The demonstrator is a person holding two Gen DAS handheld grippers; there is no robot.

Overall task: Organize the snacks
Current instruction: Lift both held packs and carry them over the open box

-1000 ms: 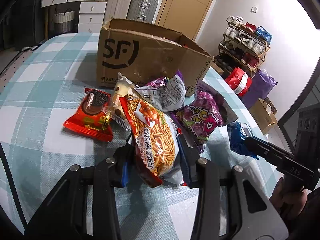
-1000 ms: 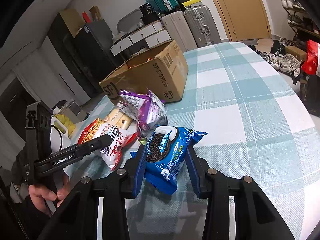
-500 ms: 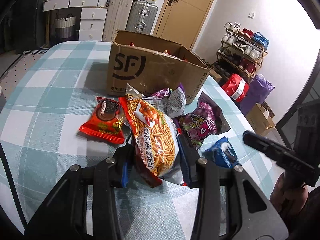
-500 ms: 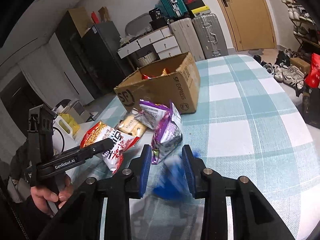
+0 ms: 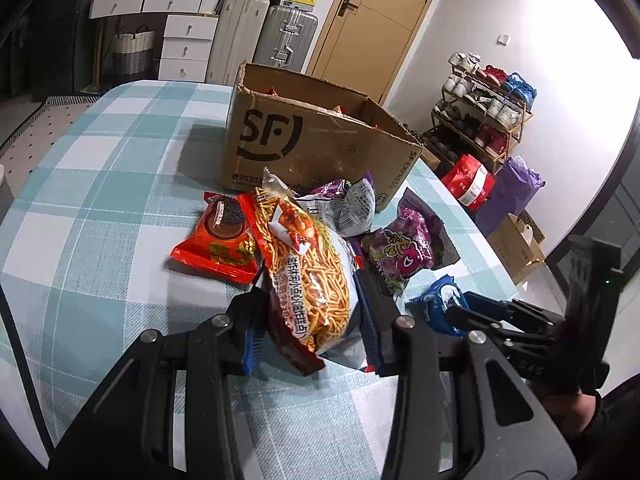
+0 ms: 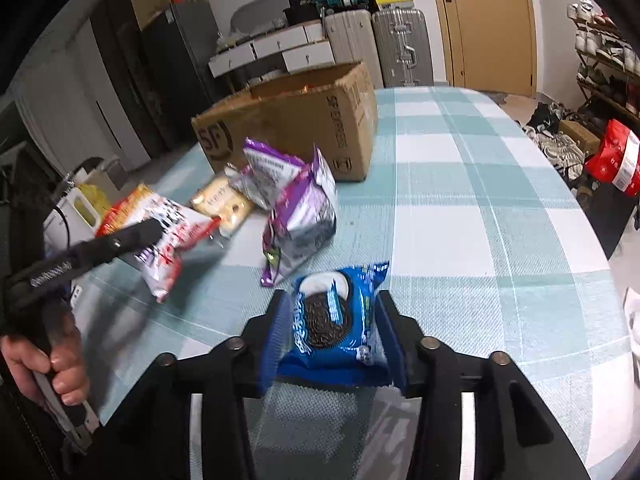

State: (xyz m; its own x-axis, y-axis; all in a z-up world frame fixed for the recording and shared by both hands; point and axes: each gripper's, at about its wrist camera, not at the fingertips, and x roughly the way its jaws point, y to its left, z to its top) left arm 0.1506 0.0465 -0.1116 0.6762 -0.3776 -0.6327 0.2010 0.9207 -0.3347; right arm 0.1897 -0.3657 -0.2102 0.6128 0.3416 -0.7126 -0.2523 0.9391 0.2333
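My left gripper (image 5: 312,292) is shut on an orange noodle-snack bag (image 5: 308,256) and holds it just above the checked table; that bag shows red and white in the right wrist view (image 6: 168,220). My right gripper (image 6: 332,300) has its jaws opening around a blue cookie pack (image 6: 334,320), which lies flat on the cloth with a small gap at the left pad. In the left wrist view the blue pack (image 5: 436,300) lies at the right gripper's tip (image 5: 472,312). An open cardboard box (image 5: 312,148) stands behind the snack pile.
A red cookie pack (image 5: 218,240), two purple bags (image 5: 400,248) (image 6: 304,216), a silver bag (image 5: 348,208) and a beige pack (image 6: 222,204) lie in front of the box. The table edge runs along the right, with a shoe rack (image 5: 484,108) and bags beyond it.
The right jaws squeezed in on the blue pack, then spread wider; the pack now lies flat between them. The left gripper drew back a little with the noodle bag still held.
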